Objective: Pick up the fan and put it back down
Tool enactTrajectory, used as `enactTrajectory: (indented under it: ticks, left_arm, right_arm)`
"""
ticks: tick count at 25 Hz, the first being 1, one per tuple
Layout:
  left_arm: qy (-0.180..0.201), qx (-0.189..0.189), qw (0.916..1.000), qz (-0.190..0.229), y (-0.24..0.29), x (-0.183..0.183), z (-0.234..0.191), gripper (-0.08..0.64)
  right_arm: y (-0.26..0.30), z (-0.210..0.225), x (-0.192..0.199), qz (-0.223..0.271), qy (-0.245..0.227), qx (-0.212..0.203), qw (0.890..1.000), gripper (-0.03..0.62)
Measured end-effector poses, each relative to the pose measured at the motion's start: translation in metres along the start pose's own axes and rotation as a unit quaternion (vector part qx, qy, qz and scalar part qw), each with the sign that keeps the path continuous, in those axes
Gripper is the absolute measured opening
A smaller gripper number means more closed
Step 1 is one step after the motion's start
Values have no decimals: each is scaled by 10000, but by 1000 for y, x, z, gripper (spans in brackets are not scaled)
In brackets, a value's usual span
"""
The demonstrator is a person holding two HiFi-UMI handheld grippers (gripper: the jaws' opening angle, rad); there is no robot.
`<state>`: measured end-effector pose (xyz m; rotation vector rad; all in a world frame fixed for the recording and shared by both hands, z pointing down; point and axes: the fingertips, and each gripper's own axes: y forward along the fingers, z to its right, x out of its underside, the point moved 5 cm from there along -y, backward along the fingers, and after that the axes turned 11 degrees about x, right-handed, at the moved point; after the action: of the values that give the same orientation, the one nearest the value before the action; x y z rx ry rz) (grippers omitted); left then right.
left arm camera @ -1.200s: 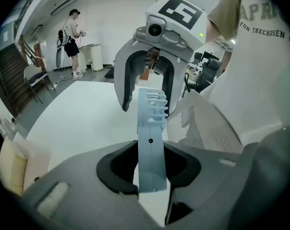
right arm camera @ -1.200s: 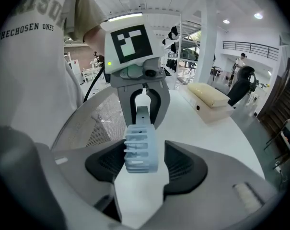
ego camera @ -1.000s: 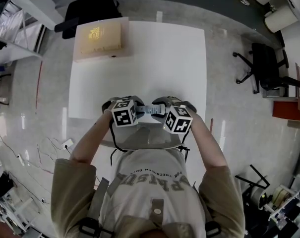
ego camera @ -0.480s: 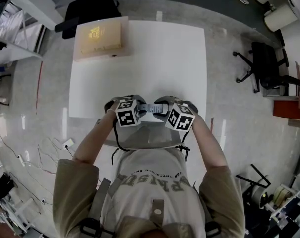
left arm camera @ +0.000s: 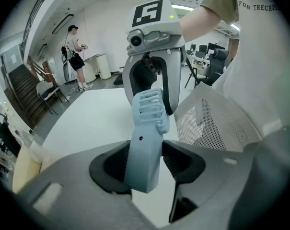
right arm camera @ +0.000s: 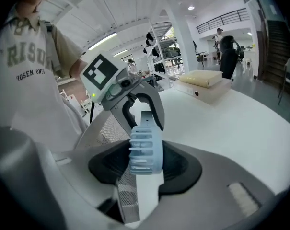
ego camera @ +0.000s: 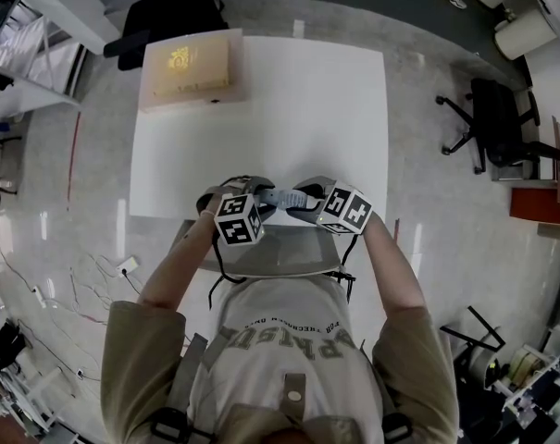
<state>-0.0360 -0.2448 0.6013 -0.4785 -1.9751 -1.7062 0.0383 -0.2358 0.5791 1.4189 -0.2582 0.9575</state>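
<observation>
A light-blue hand fan (ego camera: pixel 278 198) hangs between my two grippers, just above the near edge of the white table (ego camera: pixel 289 109). My right gripper (right arm camera: pixel 145 164) is shut on the fan's slatted head (right arm camera: pixel 145 147). The fan's handle (left arm camera: pixel 147 143) stands between the jaws of my left gripper (left arm camera: pixel 147 164). Those jaws have just been opening, and dark gaps show on both sides of the handle. In the head view the left gripper (ego camera: pixel 257 195) and the right gripper (ego camera: pixel 298 202) face each other across the fan.
A beige box (ego camera: pixel 189 70) lies on the table's far left corner. A grey mesh chair back (ego camera: pixel 261 252) stands between the person and the table. Black office chairs stand at the right (ego camera: pixel 497 123) and beyond the table (ego camera: pixel 164 12). A person stands far off (left arm camera: pixel 74 56).
Both marker cubes have tilted, the right one rolling more, and have crept slightly towards the table. The fan stays between the grippers at about the same spot.
</observation>
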Motion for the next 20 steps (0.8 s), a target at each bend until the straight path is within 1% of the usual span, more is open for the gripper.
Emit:
enactTrajectory:
  ticks: [3,6,8,11,16,20]
  left_arm:
    - [101,-149,9998,-5,-3,1,-1,230]
    - [322,-227,9992,-120,-4,5,1,261]
    - [433,-274,9986,-133,-5,8,2,296]
    - [559,-389,9975,-178,-7,12,2,301]
    - [940,-626,9924,-495,-8,23,1,308]
    - [1047,-683,9906,-556,-6,24,-1,308]
  right_arm:
    - [0,3,1,85,413,-185,9989,184]
    - [2,6,2,249,933,-427,9944,184]
    - [5,8,4,344,1273,-596,9895,183]
    - [9,11,8,440,1693,-782,9815,183]
    - [9,18,15,596,2258,-1035,9668,183]
    - [9,23,12,749,2602,-1257,9544,183]
